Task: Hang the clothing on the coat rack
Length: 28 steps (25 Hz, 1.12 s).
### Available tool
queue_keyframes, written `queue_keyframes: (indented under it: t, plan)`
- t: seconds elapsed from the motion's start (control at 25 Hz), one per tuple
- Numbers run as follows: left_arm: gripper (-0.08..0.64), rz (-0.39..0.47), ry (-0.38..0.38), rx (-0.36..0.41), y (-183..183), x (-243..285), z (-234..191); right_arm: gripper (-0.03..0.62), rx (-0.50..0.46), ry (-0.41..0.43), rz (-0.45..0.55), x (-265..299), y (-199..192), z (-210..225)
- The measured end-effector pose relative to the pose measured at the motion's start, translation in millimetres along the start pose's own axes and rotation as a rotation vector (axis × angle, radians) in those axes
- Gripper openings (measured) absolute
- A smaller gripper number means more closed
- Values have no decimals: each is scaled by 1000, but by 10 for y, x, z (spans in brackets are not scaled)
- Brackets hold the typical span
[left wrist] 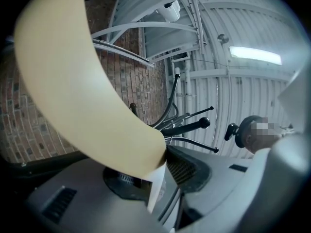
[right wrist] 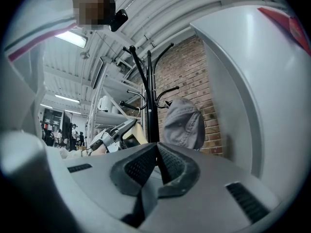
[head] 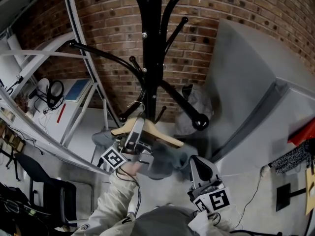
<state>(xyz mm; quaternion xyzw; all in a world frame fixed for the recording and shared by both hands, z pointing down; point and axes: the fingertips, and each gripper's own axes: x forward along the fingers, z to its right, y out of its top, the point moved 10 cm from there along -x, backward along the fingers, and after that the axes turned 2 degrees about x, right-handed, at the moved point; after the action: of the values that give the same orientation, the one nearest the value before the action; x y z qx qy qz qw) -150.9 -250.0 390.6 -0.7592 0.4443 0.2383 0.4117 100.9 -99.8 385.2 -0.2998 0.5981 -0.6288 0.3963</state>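
One black coat rack (head: 152, 43), its top cut off. One grey garment (head: 165, 163) sags below the left claw (head: 137, 128), half hidden by one wooden hanger (head: 170, 139) that lies between that claw's parted jaws. The right claw (right wrist: 156, 149) is pinched together, empty.

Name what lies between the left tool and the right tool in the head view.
Grey clothing draped on the wooden hanger fills that stretch; the head view shows it.

Head view from above, close gripper views, all sharing coat rack (head: 152, 58)
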Motion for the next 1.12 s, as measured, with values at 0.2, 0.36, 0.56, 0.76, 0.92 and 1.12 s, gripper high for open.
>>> queue_keyframes:
  t: [0.2,0.36,0.56,0.76,0.92,1.12]
  plan:
    - [118,0,7,7,-19,-36,1,23,4,7,-5,-30,-46,-8]
    - [120,-9,33,-2,-42,-69,9,23,9,9,-10,-45,-57,-17]
    - [130,-6,64,-10,-87,-153,2,23,13,19,-16,-59,-69,-16]
    - [129,-5,118,-22,-160,-313,-8,23,24,32,-23,-74,-89,-26]
    - [129,-3,146,-8,-192,-445,59,23,34,51,-27,-83,-106,-52]
    - [129,-21,212,74,-186,-654,173,23,47,84,-37,-88,-154,-117]
